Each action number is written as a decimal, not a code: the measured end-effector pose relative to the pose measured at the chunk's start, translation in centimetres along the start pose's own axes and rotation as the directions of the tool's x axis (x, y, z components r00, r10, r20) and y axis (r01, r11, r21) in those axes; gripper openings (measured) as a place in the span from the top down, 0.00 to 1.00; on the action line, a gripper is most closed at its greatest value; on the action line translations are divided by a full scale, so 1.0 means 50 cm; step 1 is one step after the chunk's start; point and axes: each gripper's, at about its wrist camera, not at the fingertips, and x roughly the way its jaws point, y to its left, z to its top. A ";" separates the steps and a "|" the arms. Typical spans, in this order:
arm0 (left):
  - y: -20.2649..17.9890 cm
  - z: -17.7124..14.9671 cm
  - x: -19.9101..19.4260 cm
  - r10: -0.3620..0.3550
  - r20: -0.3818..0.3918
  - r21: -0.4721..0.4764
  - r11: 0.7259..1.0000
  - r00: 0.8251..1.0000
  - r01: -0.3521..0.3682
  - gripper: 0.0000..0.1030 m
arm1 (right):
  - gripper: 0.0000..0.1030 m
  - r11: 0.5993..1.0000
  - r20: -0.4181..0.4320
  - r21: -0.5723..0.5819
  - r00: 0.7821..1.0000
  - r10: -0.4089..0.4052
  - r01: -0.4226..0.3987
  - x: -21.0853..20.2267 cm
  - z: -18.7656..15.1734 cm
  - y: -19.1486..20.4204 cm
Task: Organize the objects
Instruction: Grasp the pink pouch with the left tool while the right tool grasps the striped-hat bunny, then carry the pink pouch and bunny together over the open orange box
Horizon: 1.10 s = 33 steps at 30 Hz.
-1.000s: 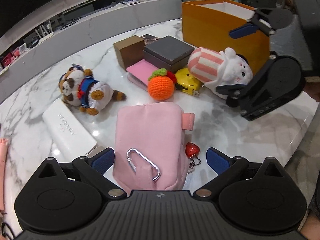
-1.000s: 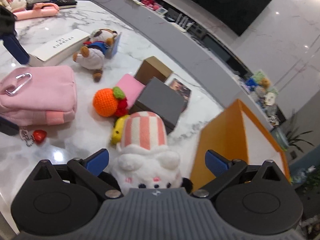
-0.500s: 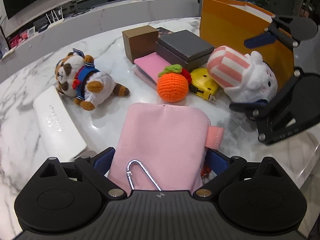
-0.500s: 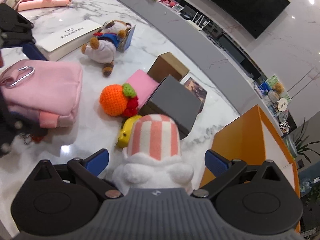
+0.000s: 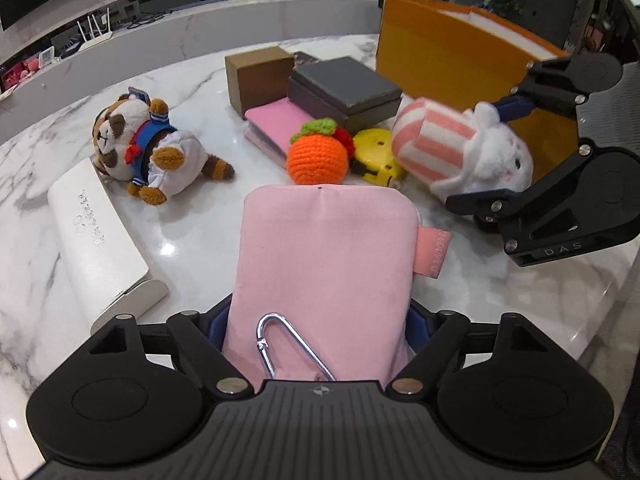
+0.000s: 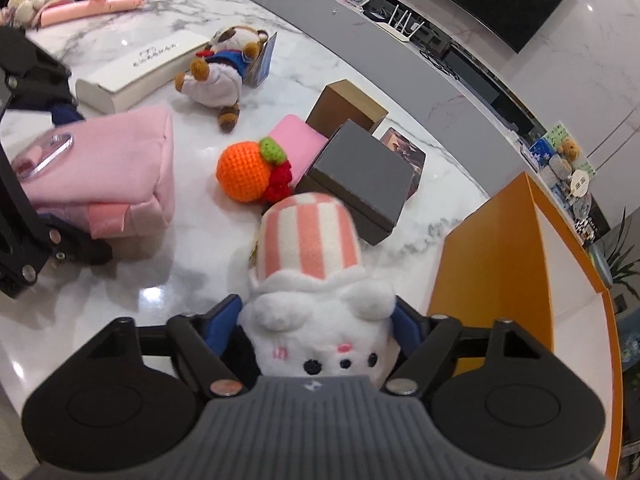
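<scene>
A pink fabric pouch (image 5: 324, 248) with a silver carabiner lies on the marble table. My left gripper (image 5: 320, 320) straddles its near end; the jaws are closing and the blue pads press both of its sides. The right wrist view shows that pouch (image 6: 112, 168) held in the left gripper (image 6: 78, 184). A white plush (image 6: 312, 240) with a pink-striped hat lies beside the orange box (image 6: 492, 264). My right gripper (image 6: 318, 320) is closing on the plush's head, pads squeezing the fur. From the left wrist view, the right gripper (image 5: 494, 154) clamps the plush (image 5: 440, 140).
Behind the pouch sit a crochet orange (image 5: 318, 158), a yellow tape measure (image 5: 376, 152), a pink notebook (image 5: 276, 124), a grey box (image 5: 344, 88) and a brown box (image 5: 258, 76). A raccoon plush (image 5: 148, 148) and a long white box (image 5: 96, 240) lie left. The table edge runs close on the right.
Both grippers closed from wide open onto their objects. The left one slid forward along the pouch, hiding the red heart charm; the right one tightened on the plush's head.
</scene>
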 end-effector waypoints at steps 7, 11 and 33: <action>-0.021 0.008 -0.034 0.007 0.030 -0.004 1.000 1.000 -0.007 0.12 | 0.27 0.999 0.000 0.038 1.000 0.021 -0.021 -0.035 -0.008 -0.014; -0.019 0.019 -0.054 -0.017 0.033 -0.069 0.997 0.999 0.019 0.12 | 0.27 0.999 0.014 0.047 1.000 0.014 -0.015 -0.062 -0.008 -0.022; -0.083 0.130 -0.182 0.001 0.102 -0.077 0.997 0.995 0.007 0.13 | 0.28 0.995 0.140 0.095 0.990 0.010 -0.023 -0.230 -0.002 -0.072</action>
